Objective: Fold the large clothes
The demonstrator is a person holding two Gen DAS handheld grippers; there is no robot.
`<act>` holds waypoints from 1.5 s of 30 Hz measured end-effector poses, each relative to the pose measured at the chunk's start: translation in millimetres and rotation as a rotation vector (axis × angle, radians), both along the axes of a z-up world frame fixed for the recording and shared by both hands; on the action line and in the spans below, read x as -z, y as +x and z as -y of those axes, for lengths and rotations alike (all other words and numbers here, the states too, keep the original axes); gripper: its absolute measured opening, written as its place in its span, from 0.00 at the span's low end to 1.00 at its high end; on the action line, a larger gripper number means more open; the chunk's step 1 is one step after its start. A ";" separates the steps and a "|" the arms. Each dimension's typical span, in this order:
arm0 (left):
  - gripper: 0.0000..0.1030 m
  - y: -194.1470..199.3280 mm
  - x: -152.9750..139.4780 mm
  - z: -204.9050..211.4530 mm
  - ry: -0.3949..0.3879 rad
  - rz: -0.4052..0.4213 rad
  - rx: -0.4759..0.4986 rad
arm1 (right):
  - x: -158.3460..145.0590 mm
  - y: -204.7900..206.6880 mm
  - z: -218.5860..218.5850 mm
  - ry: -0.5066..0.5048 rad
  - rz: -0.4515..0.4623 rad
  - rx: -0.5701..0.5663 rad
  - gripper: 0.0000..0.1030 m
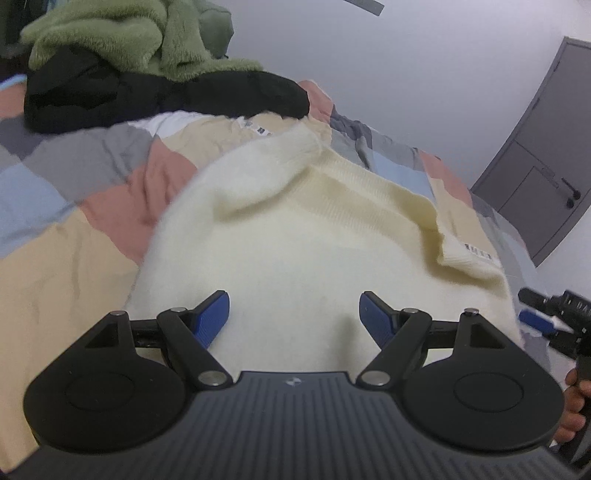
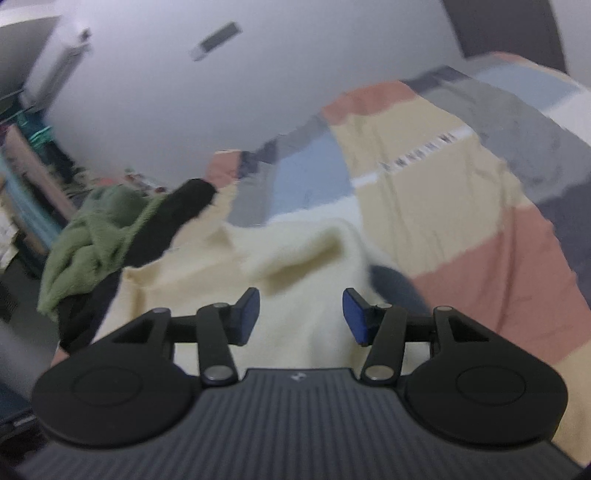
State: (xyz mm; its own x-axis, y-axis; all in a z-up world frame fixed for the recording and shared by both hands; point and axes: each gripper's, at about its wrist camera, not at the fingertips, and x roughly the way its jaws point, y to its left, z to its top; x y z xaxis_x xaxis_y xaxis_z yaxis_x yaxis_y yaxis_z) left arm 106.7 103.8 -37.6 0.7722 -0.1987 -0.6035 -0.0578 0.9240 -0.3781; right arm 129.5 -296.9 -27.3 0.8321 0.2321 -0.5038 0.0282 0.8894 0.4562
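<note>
A cream fuzzy sweater (image 1: 295, 229) lies on the patchwork bed, a ribbed sleeve (image 1: 388, 199) folded across its top. My left gripper (image 1: 294, 314) is open, its blue pads just above the sweater's near part, holding nothing. The right gripper (image 1: 543, 317) shows at the sweater's right edge in the left wrist view. In the right wrist view, blurred by motion, my right gripper (image 2: 300, 314) is open and empty over the same sweater (image 2: 303, 258).
A pile of green fleece (image 1: 122, 33) and black clothes (image 1: 166, 96) sits at the far end of the bed, also in the right wrist view (image 2: 92, 236). The patchwork quilt (image 1: 74, 206) covers the bed. A grey door (image 1: 546, 158) stands right.
</note>
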 end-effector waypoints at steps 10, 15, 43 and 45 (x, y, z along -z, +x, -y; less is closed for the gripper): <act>0.79 51.6 8.9 -12.7 0.077 -0.038 -0.026 | 12.3 88.7 -62.9 -0.161 -0.114 -0.212 0.50; 0.79 90.7 15.9 -14.9 0.141 -0.056 -0.019 | 36.1 130.7 -67.0 -0.302 -0.187 -0.151 0.44; 0.80 177.7 52.3 -77.6 0.104 -0.129 -0.136 | 66.7 204.8 -38.7 -0.284 -0.175 -0.103 0.39; 0.79 173.2 45.7 -74.5 0.123 -0.115 -0.135 | 64.8 200.2 -39.0 -0.284 -0.163 -0.103 0.39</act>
